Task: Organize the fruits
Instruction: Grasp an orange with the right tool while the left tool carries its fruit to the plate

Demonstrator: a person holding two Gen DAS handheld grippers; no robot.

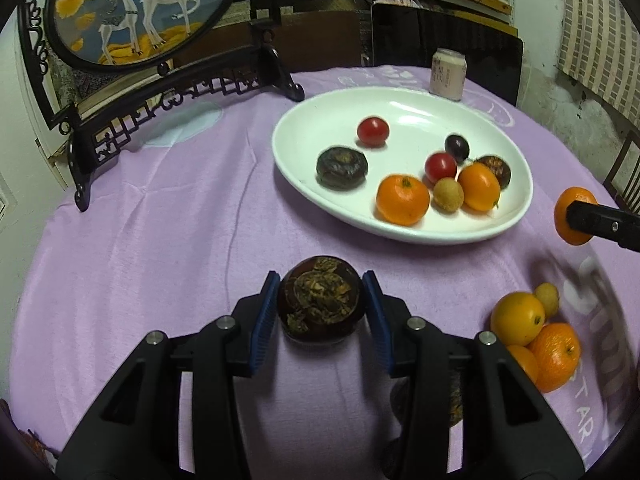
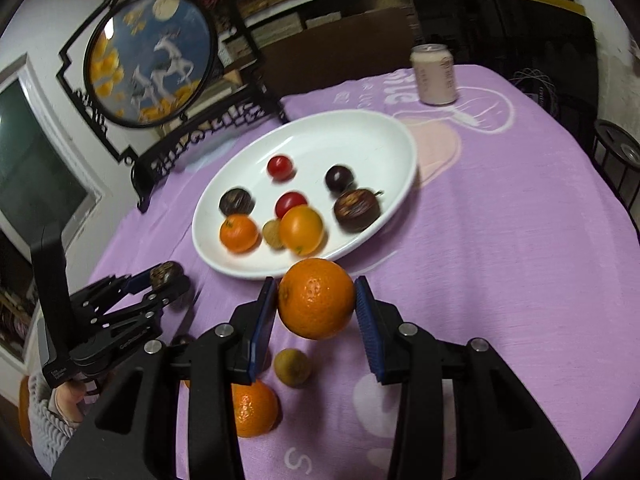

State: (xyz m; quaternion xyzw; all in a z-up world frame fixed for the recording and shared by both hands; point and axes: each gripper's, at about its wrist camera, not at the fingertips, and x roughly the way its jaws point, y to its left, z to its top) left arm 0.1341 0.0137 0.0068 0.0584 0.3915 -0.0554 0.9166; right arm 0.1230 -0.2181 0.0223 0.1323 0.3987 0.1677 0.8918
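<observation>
My left gripper [image 1: 320,308] is shut on a dark brown mangosteen [image 1: 320,304], held just above the purple cloth in front of the white oval plate [image 1: 400,104]; it also shows in the right wrist view [image 2: 168,276]. My right gripper [image 2: 316,300] is shut on an orange [image 2: 316,298], held above the cloth near the plate's [image 2: 360,128] front rim; that orange shows at the right in the left wrist view [image 1: 572,216]. The plate holds several fruits: oranges, cherry tomatoes, mangosteens, a longan. Loose oranges [image 1: 536,332] and a longan [image 2: 292,366] lie on the cloth.
A pale drink can [image 1: 448,74] stands behind the plate. A round deer picture on a black carved stand [image 1: 132,12] stands at the back left. A dark chair [image 1: 440,36] is behind the table. The table edge curves at right.
</observation>
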